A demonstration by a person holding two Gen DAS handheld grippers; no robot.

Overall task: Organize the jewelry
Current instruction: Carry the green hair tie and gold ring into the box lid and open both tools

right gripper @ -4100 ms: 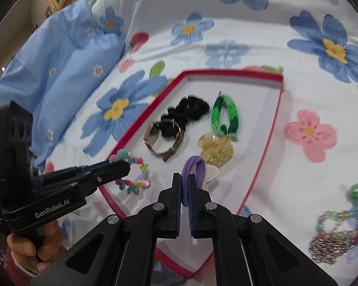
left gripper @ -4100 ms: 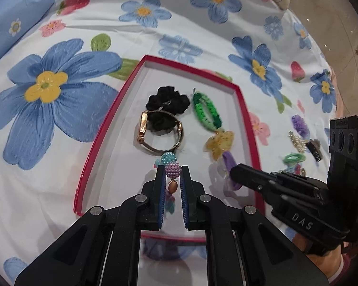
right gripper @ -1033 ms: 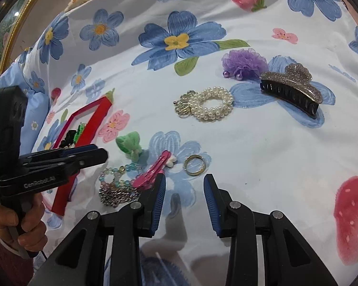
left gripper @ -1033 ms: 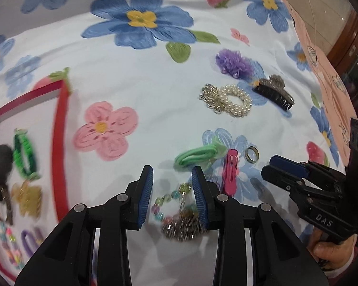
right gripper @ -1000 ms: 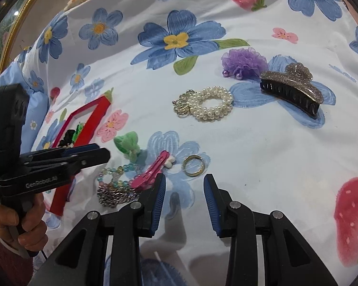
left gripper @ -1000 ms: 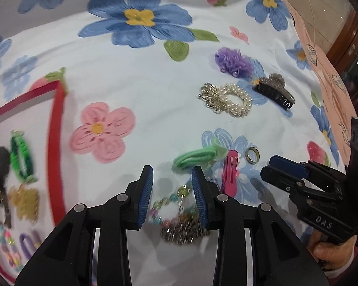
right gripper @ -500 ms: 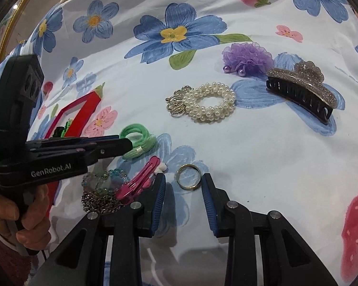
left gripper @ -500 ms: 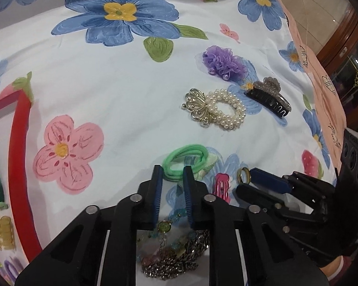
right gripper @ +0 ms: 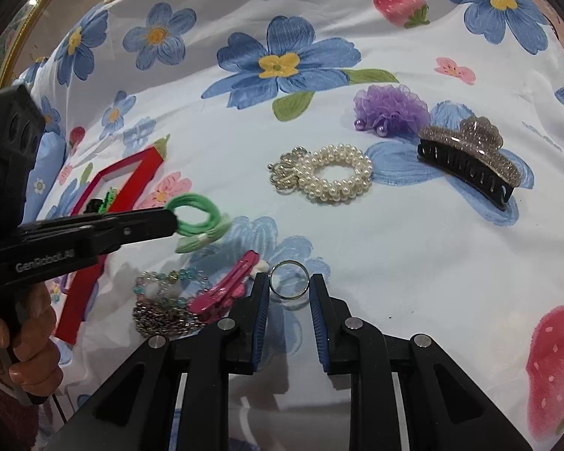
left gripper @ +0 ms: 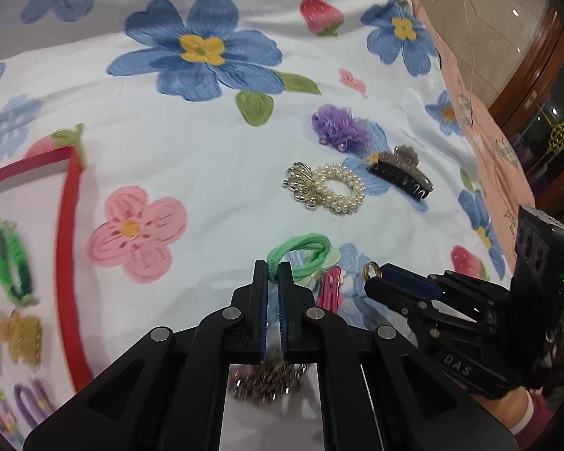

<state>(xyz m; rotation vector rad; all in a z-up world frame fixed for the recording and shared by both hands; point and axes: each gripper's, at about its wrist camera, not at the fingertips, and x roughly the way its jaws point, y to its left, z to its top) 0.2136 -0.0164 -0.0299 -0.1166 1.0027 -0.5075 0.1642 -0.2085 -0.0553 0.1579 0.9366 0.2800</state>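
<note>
Change, left: the left gripper (left gripper: 273,276), whose jaws straddled the bead bracelet a second ago, has closed and now pinches the light green elastic hair tie (left gripper: 300,253) at its near loop; the tie looks slightly lifted off the cloth.
Change, right: the right gripper (right gripper: 288,289) has been narrowing around the thin silver metal ring (right gripper: 288,279); the ring sits between the blue pads, but whether they press on it I cannot tell.
Hair tie look: doubled green loops with a paler knotted bow, hanging from the left tips.
Ring look: plain round band, lying flat on a printed blue flower.
Nearby: pink hair clip (right gripper: 227,287) just left of the ring; pastel bead bracelet with chain (right gripper: 165,302) beyond it.
Farther: white pearl bracelet (right gripper: 329,177), glittery black claw clip (right gripper: 470,159), purple tulle pom (right gripper: 389,107).
Tray: red-rimmed white tray (left gripper: 62,248) at left, holding earlier pieces, blurred.
Surface: flower-print white sheet (left gripper: 176,143).
</note>
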